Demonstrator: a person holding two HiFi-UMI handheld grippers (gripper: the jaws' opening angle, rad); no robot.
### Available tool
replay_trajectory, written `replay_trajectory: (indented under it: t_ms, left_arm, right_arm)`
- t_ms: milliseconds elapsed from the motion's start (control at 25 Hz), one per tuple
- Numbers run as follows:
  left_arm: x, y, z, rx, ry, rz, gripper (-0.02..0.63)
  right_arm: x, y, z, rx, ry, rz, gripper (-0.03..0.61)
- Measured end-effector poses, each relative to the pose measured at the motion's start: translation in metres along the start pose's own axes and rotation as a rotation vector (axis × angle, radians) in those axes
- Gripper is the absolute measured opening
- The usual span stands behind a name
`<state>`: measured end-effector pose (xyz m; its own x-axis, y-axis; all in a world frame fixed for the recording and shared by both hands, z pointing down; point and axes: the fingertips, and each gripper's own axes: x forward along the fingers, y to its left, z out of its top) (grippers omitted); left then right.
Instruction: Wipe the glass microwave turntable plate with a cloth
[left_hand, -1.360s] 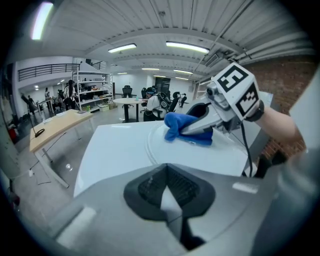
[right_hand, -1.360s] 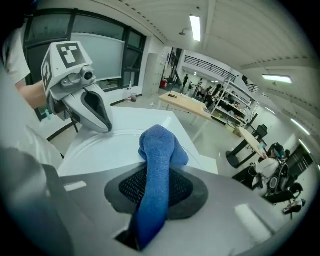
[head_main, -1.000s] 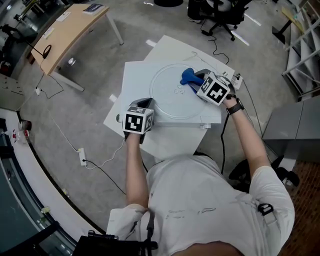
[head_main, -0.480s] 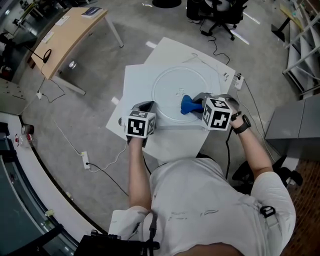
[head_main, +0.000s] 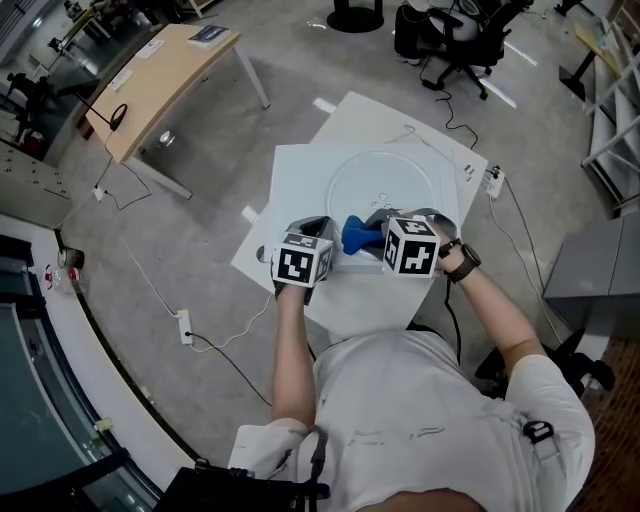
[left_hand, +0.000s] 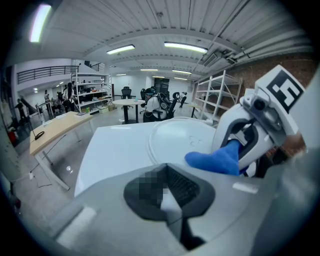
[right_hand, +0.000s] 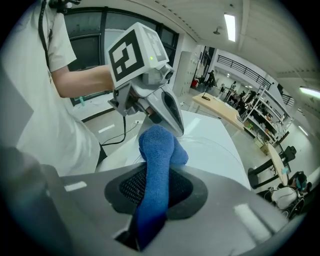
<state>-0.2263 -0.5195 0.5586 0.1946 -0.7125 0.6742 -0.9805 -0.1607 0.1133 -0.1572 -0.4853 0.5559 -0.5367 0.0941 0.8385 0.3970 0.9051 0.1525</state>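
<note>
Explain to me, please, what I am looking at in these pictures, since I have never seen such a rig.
There is no robot here. A person holds a two-jaw gripper in each hand, and the marker cubes are part of the grippers. The head view comes from a camera on the person's head, looking down. The other two views come from cameras riding on each gripper, looking along its jaws. On the white table lies a round glass turntable plate. The right gripper is clamped on a blue cloth at the plate's near edge. The left gripper looks closed, apparently pinching the plate's near rim.
</note>
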Motion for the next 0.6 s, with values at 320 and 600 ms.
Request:
replay_trajectory:
  t_ms: [320,600]
  left_arm:
    - [-0.002,-0.004,0.002,-0.008,0.004,-0.006,0.002]
    - [0.000,-0.007,0.001,-0.008,0.003,-0.007,0.002]
  right_arm:
    - [0.018,-0.041,0.021,0.058,-0.031,-0.033,0.084]
    - [0.019,-0.095,0.005,0.174,-0.063,-0.204,0.086]
